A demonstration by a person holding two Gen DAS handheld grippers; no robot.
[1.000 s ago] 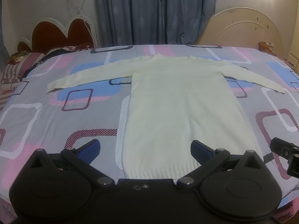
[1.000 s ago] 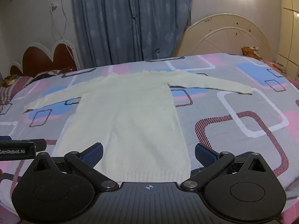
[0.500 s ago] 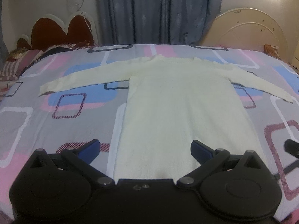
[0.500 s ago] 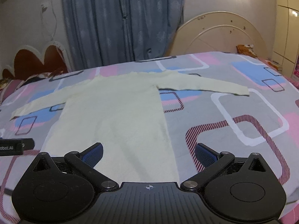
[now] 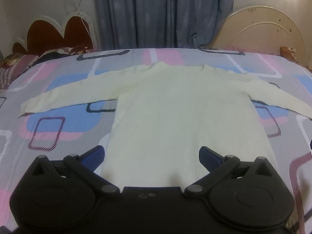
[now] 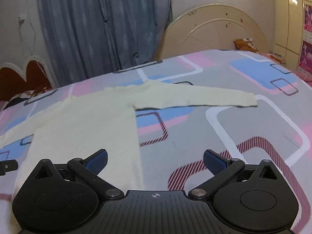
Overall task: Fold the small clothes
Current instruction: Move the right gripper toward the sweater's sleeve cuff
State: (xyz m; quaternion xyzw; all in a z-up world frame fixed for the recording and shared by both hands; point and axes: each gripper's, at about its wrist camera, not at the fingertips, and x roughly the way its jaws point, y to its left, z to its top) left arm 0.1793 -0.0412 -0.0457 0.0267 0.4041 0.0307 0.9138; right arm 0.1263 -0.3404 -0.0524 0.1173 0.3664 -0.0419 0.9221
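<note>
A pale cream long-sleeved sweater (image 5: 181,117) lies flat on the bed, neck toward the curtains and both sleeves spread out to the sides. My left gripper (image 5: 152,157) hovers open over its lower body, nothing between the blue pads. My right gripper (image 6: 155,160) is open above the sweater's (image 6: 83,124) right side seam, with the right sleeve (image 6: 197,97) stretched out ahead of it. The sweater's hem is hidden under both gripper bodies. A bit of the left gripper (image 6: 7,166) shows at the left edge of the right wrist view.
The bedspread (image 5: 58,120) is grey with pink, blue and white rectangles. A dark red headboard (image 5: 50,33) and pillows stand at the back left, a cream headboard (image 6: 212,37) at the back right, blue curtains (image 5: 161,13) behind. A wardrobe (image 6: 292,19) lines the right wall.
Both grippers have moved forward over the sweater, so its hem has passed under them. The right gripper has also swung to the right, toward the sleeve. Both stayed open.
</note>
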